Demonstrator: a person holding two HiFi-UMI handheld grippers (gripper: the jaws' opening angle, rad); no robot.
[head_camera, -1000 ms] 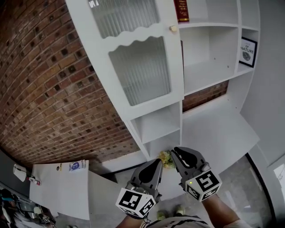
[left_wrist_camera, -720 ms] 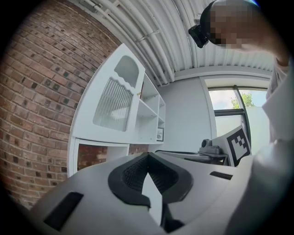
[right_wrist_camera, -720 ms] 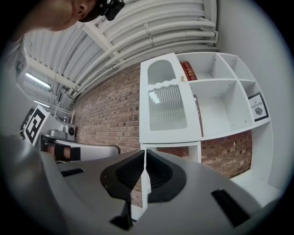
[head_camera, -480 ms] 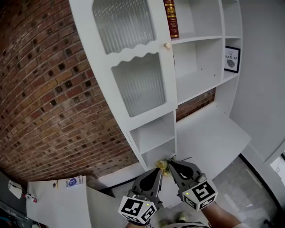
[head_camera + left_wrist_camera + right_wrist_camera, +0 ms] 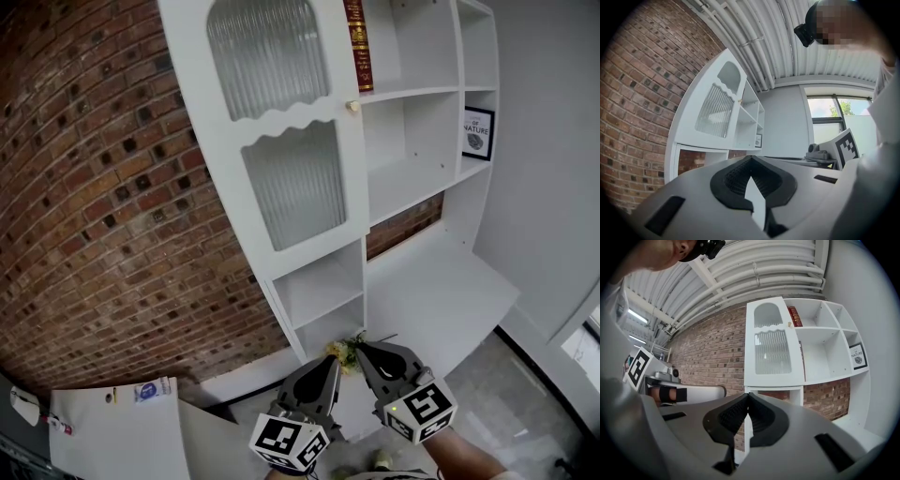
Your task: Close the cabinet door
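Note:
The white cabinet's door, with ribbed glass panes and a small knob, lies flat against the cabinet front over the left column. Both grippers hang low in the head view, well short of the cabinet and touching nothing. My left gripper points toward the cabinet with its jaws together and empty. Beside it, my right gripper is also shut on nothing. The door and knob show far ahead in the right gripper view, beyond the shut right gripper. The left gripper has the door up to its left.
Open shelves to the right of the door hold a red book and a framed picture. Yellow flowers sit in the low cubby just ahead of the grippers. A white desk top runs right, a brick wall left.
Both grippers sit lower in the head view and have drawn slightly closer together. The right gripper's jaws have closed. The cabinet door looks the same.

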